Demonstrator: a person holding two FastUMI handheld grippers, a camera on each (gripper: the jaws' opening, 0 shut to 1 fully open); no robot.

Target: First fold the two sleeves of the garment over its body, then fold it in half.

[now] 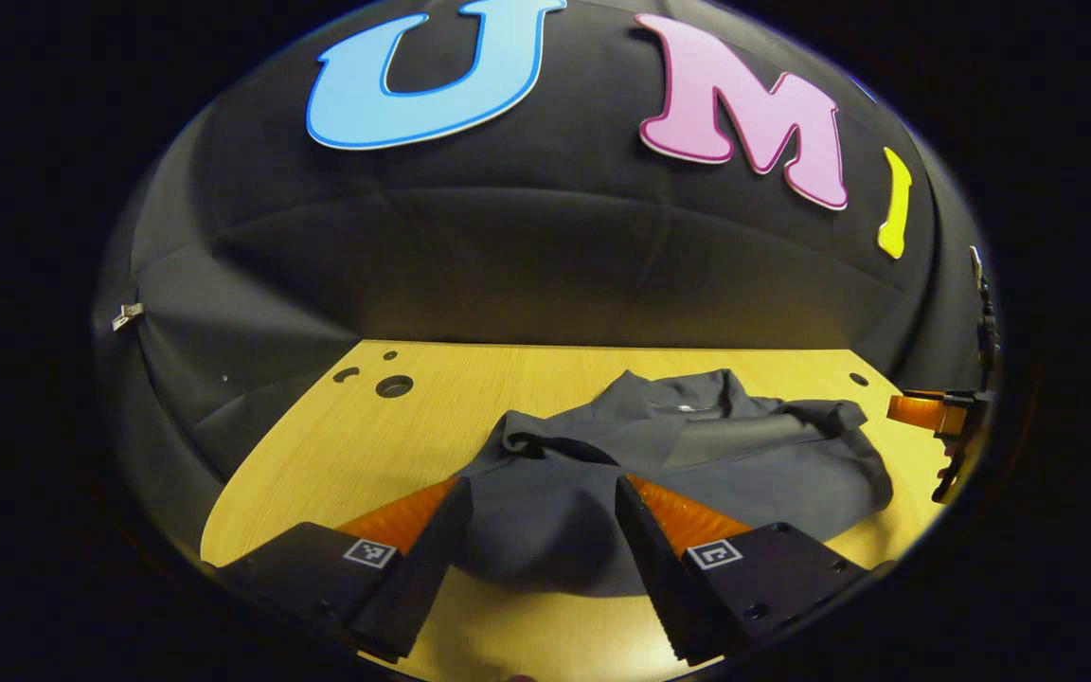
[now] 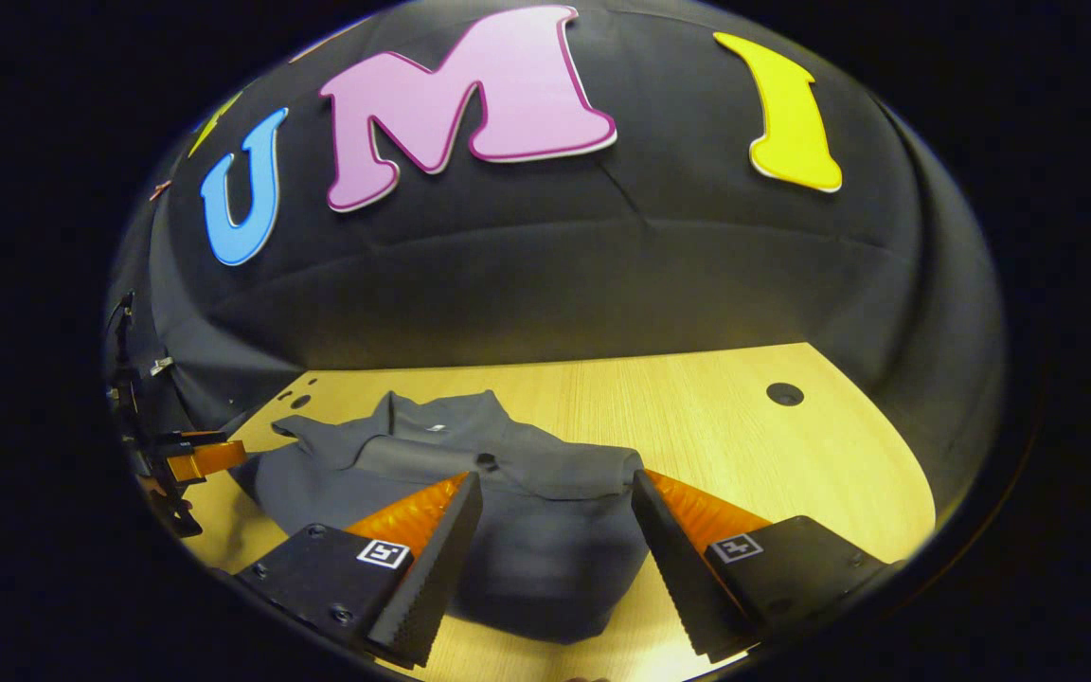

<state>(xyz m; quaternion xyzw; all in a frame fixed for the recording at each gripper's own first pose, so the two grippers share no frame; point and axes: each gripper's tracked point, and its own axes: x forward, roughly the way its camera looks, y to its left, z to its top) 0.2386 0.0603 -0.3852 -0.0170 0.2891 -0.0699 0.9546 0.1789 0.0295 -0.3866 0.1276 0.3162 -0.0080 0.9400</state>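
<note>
Left gripper (image 1: pixel 541 493) wide open, empty | right gripper (image 2: pixel 555 488) same | garment (image 1: pixel 697 445) label unreadable

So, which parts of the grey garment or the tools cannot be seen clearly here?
- Left gripper view: the near hem of the dark grey fabric garment is hidden behind the left tool.
- Right gripper view: the right tool covers the garment's near edge; the sleeves' state is unclear among the folds.
- The other tool sits small at each view's edge.

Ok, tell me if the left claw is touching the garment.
Cannot tell. In the left gripper view the left claw stands open around the garment's near edge, but contact isn't plain.
</note>
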